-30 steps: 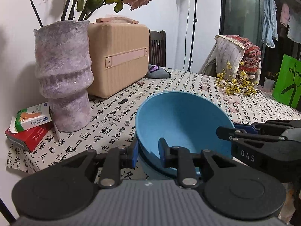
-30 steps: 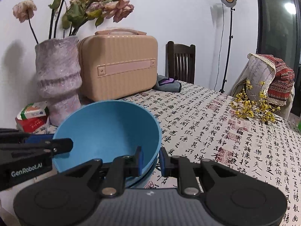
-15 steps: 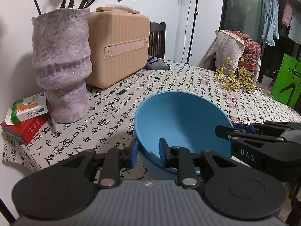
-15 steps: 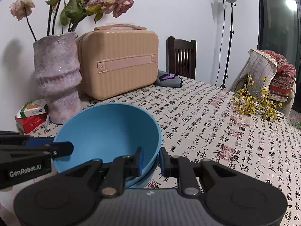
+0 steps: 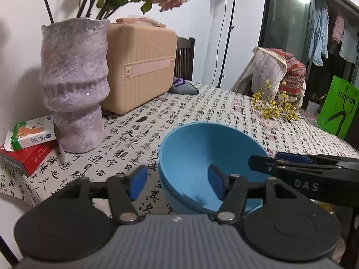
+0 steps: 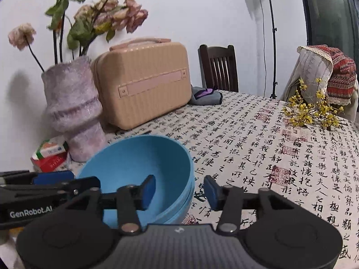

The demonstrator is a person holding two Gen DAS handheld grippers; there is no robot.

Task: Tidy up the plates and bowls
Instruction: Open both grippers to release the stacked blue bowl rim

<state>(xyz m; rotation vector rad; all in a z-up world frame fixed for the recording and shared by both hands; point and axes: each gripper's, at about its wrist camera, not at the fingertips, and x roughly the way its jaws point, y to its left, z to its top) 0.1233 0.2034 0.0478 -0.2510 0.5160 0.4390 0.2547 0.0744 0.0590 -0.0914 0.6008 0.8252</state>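
The blue bowl [image 5: 202, 163] sits nested in another on the calligraphy tablecloth [image 6: 258, 139], at 5 o'clock from the vase [image 5: 74, 85]. The left gripper [image 5: 176, 185] straddles its near-left rim, jaws opening, pads off the wall. The right gripper [image 6: 179, 189] straddles the right rim, likewise opening. Only the left view shows the green bag [image 5: 336, 109] at 3 o'clock; only the right view shows the whole chair [image 6: 218, 67] at 12.

"DAS" in white on the right hand-held gripper [image 5: 289, 163], seen from the left one. "GenRobot.AI" on the left hand-held gripper [image 6: 53, 182], seen from the right one. Green bag [image 5: 337, 109] far right of it: "mucun", cut off. Tablecloth [image 6: 280, 148]: black Chinese calligraphy, red seals. Small boxes [image 5: 33, 132] far left: print too small.
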